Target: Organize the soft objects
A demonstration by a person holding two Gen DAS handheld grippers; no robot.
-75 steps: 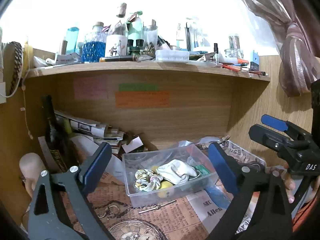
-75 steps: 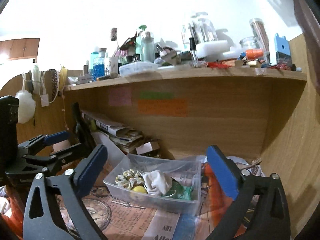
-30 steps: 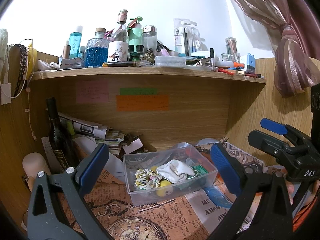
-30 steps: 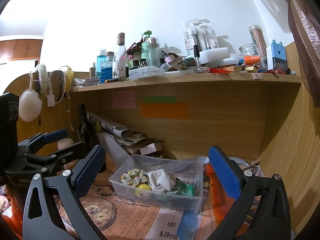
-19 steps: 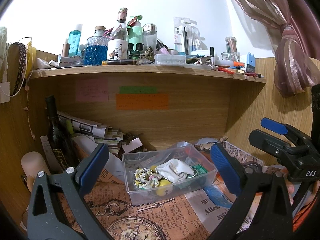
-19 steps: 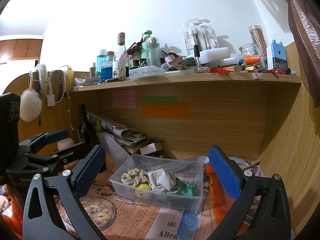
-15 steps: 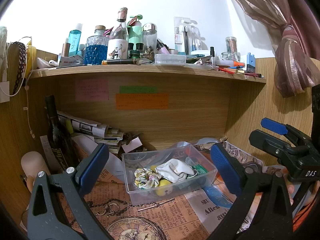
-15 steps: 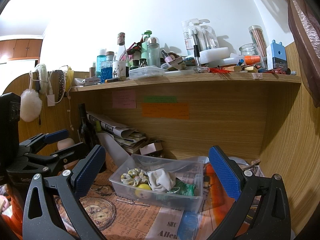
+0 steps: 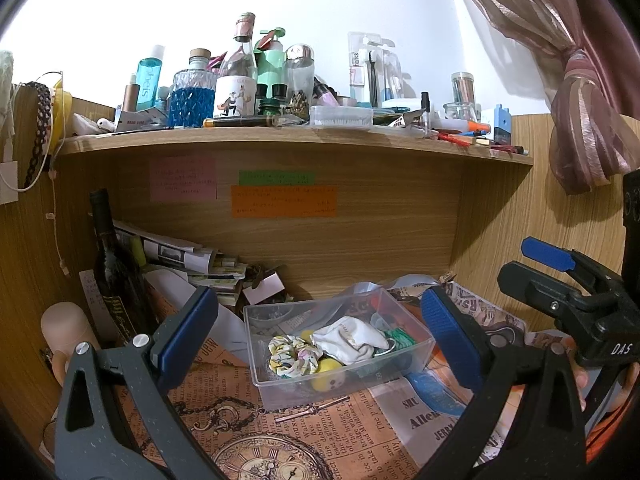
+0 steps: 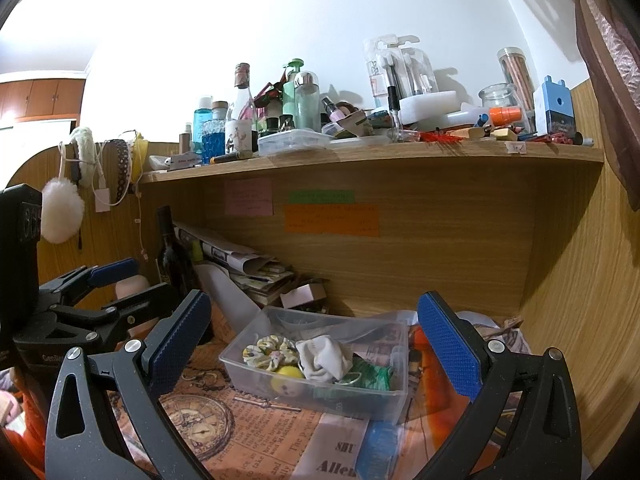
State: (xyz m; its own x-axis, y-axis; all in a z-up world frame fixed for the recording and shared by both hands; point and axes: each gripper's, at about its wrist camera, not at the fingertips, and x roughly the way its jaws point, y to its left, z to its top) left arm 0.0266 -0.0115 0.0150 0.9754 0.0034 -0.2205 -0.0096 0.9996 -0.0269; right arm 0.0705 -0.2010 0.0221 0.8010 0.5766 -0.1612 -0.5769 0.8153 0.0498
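A clear plastic bin (image 9: pixel 280 388) (image 10: pixel 256 380) stands on the newspaper-covered desk under the shelf. In it lie a floral scrunchie (image 9: pixel 294 356) (image 10: pixel 270 351), a white cloth (image 9: pixel 348 342) (image 10: pixel 324 356), a yellow soft ball (image 9: pixel 329 376) (image 10: pixel 287 381) and a green item (image 10: pixel 370 372). My left gripper (image 9: pixel 320 340) is open and empty, held back from the bin. My right gripper (image 10: pixel 312 340) is open and empty, also held back. Each gripper shows in the other's view, the right one (image 9: pixel 560 280) and the left one (image 10: pixel 104 292).
A dark wine bottle (image 9: pixel 114 268) and stacked newspapers (image 9: pixel 180 256) fill the back left. A cluttered wooden shelf (image 9: pixel 280 136) of bottles hangs above. A blue comb (image 9: pixel 432 392) lies beside the bin. Wooden panels close the right side, with a curtain (image 9: pixel 580 80) there.
Both views rose slightly and steadied since 2.5 s ago; over the last second almost nothing has moved. Both grippers stay open and empty.
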